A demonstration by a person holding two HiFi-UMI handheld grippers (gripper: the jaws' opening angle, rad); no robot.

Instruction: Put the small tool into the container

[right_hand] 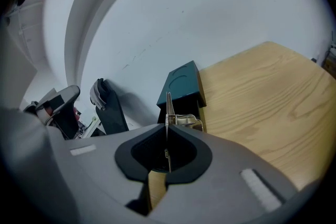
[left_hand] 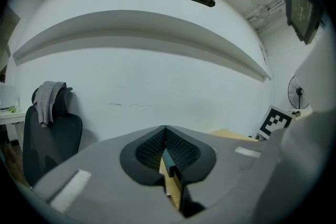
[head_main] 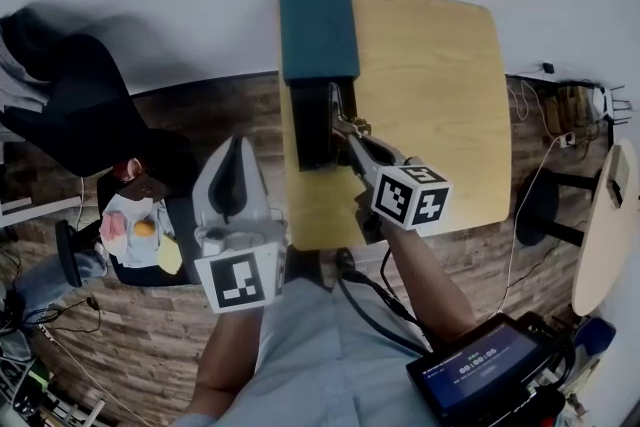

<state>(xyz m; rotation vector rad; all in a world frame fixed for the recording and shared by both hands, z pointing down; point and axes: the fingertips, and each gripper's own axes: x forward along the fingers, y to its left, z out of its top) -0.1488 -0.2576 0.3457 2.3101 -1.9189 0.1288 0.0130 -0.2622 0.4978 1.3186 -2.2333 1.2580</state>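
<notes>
Small tool [right_hand: 168,107] partly hidden by right hand-held gripper [right_hand: 167,127] (edge shows).

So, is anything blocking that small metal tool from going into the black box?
Nothing visible does. The right gripper holds the small metal tool at the rim of the open black box; the teal rectangular lid lies beyond the opening.

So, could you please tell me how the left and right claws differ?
The right claw pinches a thin metal tool; the left claw holds nothing. The right claw is over the table by the black container; the left claw is off the table's left edge. Both are shut.
</notes>
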